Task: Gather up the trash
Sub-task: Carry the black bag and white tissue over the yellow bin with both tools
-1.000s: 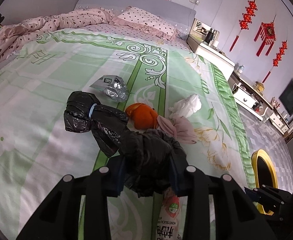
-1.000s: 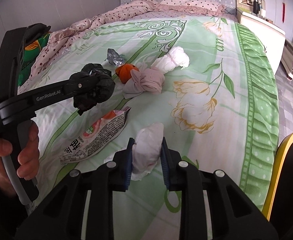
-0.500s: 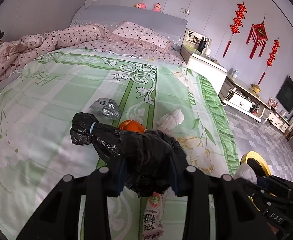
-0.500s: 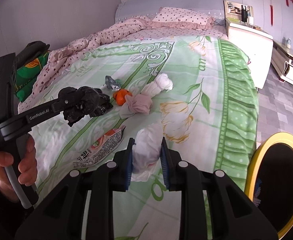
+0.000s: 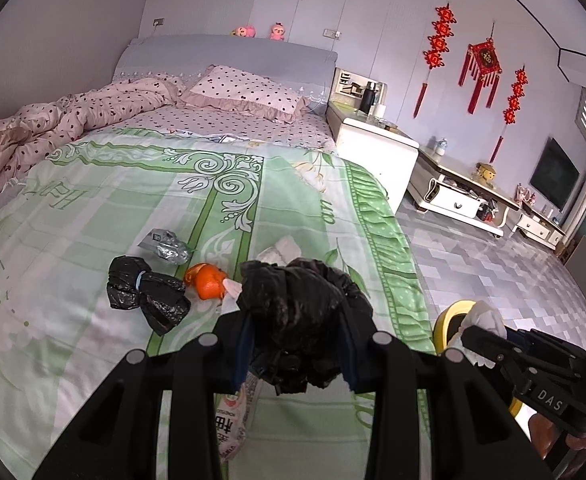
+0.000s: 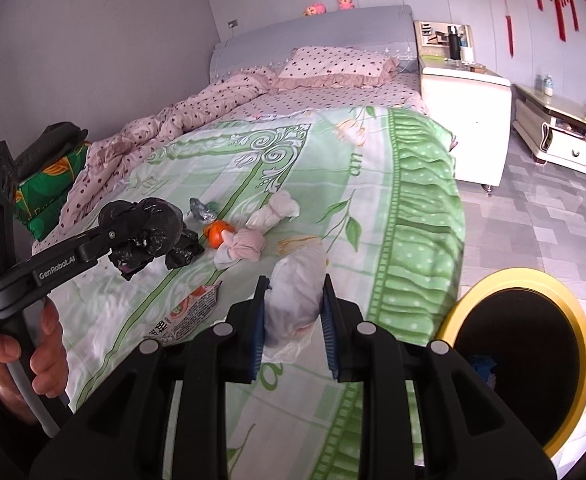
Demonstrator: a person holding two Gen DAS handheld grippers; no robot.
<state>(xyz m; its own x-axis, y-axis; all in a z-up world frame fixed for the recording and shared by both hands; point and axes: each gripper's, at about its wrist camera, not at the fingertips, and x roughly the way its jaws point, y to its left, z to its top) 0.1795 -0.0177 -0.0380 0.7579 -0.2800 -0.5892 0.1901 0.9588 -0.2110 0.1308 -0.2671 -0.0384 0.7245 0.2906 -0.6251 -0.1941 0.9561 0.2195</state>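
Evidently bound for the yellow-rimmed bin (image 6: 573, 320) beside the bed (image 6: 413, 208), the left gripper (image 5: 299, 344) clamps a crumpled black bag (image 5: 297, 308) while the right gripper (image 6: 293, 320) pinches a white wad (image 6: 295, 292), both held clear of the bedspread.

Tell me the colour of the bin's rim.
Yellow, around a black inside; the bin shows best in the right wrist view.

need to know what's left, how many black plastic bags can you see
2: one black bag is clamped in the left gripper, the other tied black bag lies on the bed beside the orange. Others may be hidden.
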